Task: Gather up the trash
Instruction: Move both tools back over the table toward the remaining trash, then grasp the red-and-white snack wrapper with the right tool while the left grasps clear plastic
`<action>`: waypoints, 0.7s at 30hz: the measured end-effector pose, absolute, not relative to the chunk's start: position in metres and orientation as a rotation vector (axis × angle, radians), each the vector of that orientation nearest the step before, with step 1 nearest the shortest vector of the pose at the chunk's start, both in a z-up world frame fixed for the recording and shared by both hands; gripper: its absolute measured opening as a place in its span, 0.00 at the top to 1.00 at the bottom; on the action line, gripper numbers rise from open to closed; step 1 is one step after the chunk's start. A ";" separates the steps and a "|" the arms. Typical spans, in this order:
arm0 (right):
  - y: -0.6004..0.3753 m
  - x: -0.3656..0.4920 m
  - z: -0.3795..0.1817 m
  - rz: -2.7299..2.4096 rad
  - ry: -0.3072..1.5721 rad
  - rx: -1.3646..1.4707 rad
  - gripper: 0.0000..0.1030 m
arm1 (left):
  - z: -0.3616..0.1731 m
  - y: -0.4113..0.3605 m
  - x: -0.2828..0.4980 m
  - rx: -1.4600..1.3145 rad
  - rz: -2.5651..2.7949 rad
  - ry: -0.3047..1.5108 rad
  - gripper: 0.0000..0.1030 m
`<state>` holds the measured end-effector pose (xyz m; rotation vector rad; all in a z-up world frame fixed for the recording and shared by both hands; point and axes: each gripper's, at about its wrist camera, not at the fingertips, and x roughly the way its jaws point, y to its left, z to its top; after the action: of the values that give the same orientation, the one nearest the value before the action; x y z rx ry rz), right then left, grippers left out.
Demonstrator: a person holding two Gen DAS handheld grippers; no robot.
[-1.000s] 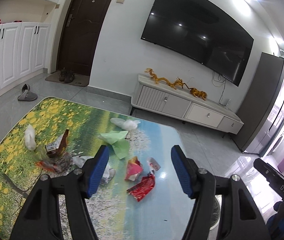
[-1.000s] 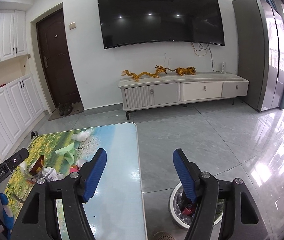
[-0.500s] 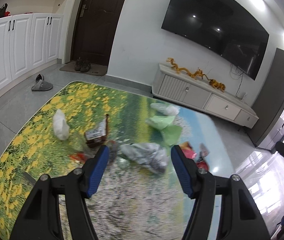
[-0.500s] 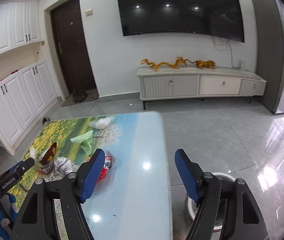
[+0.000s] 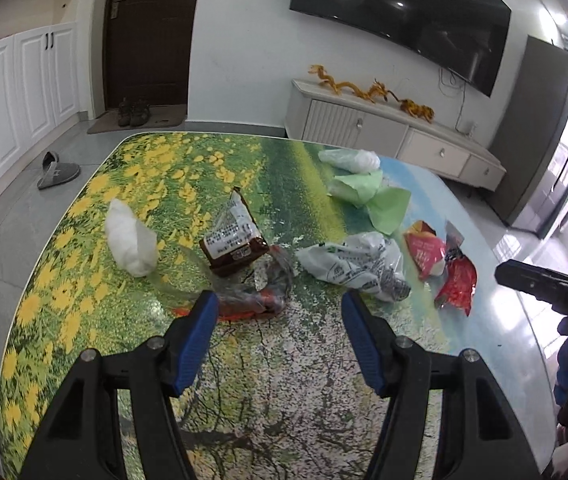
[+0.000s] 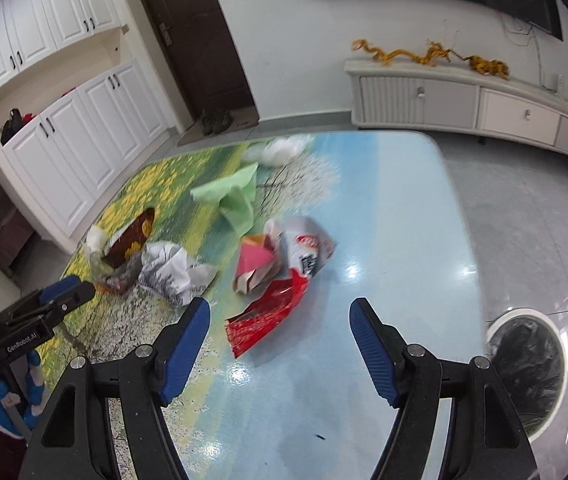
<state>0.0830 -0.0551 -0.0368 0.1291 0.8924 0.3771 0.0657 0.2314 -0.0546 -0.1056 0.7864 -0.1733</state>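
Tabletop (image 5: 308, 360) wrappers (image 5: 243, 300) beyond parted jaws

Wrappers (image 6: 279, 264) scattered mid-table (image 6: 396, 208), bin (image 6: 524, 368) on floor right of table

wrappers (image 5: 232, 240): four counted | plastic bags (image 5: 358, 267): two counted | tissue wads (image 5: 131, 240): two counted | green papers (image 5: 372, 196): one counted | bins (image 6: 526, 368): one counted

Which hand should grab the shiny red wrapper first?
Probably the right. The right gripper is open with the red wrapper lying just ahead between its fingers, while the left gripper faces other scraps, off to the side.
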 end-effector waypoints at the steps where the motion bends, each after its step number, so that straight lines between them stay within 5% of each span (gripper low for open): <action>1: -0.052 0.085 -0.041 0.386 0.900 0.127 0.32 | -0.056 0.230 0.069 -0.091 -0.176 0.790 0.40; 14: -0.038 0.114 -0.064 0.401 0.932 0.108 0.32 | -0.072 0.226 0.094 -0.061 -0.191 0.836 0.41; 21: -0.040 0.118 -0.069 0.393 0.940 0.095 0.40 | -0.077 0.232 0.106 -0.083 -0.147 0.856 0.57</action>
<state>0.1177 -0.0396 -0.0695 0.0952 0.9403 0.3935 0.1058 0.2321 -0.0769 -0.0831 0.8556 -0.1468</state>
